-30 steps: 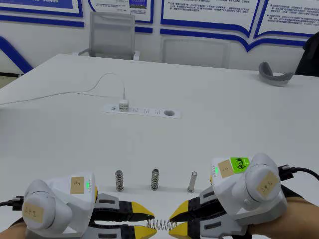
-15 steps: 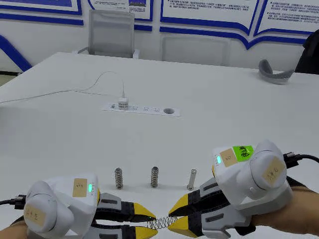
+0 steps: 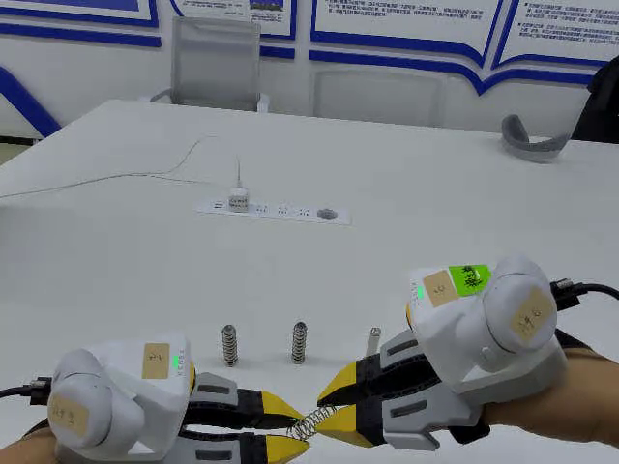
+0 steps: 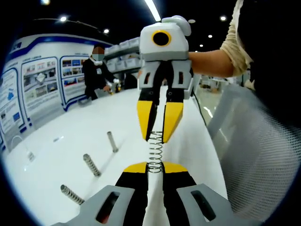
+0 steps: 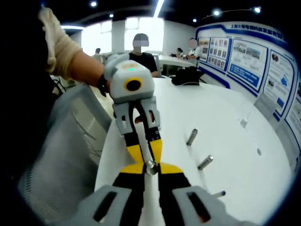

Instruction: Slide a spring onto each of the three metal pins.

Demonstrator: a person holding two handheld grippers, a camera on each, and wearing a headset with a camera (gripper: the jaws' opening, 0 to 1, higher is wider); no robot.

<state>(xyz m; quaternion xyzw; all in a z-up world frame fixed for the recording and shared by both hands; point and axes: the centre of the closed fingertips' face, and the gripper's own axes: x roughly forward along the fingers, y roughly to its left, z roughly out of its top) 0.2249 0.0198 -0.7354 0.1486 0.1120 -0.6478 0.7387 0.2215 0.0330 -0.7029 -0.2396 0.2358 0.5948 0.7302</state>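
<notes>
Dealing with a thin, light wire spring point(image 3: 311, 422) here, so expect next to no weight and plenty of give: bendy sideways, squashy lengthwise, and likely to ping away if squeezed hard across the coils or released on one side only. Currently hanging just above the table point(image 3: 145, 261) at the near edge, strung end to end between the left gripper point(image 3: 288, 430) and the right gripper point(image 3: 331, 414). Both sets of jaws drawn narrow, each nipping one end. Probably better held near one end only, on the last turn or two, leaving the other mouth free to drop over the bare pin point(image 3: 374, 340) standing upright just beyond the right gripper. Likely smooth metal on metal, so not much of a fight sliding down once lined up. Lining up looks like the fiddly bit, given the wobble. Two other pins point(image 3: 300, 341) to the left of the bare one already wearing springs, so by the look of it just this last one to go. Hard to make out: the depth of bite on each end, buried under the yellow tips. Only a small end-on glimpse of the coil in the right gripper view. Stretched or merely sagging? Can't tell. Foot of the bare pin tucked behind the right gripper in the head view, so no idea about the mounting. Left gripper's lower jaw clipped by the bottom edge there too.
</notes>
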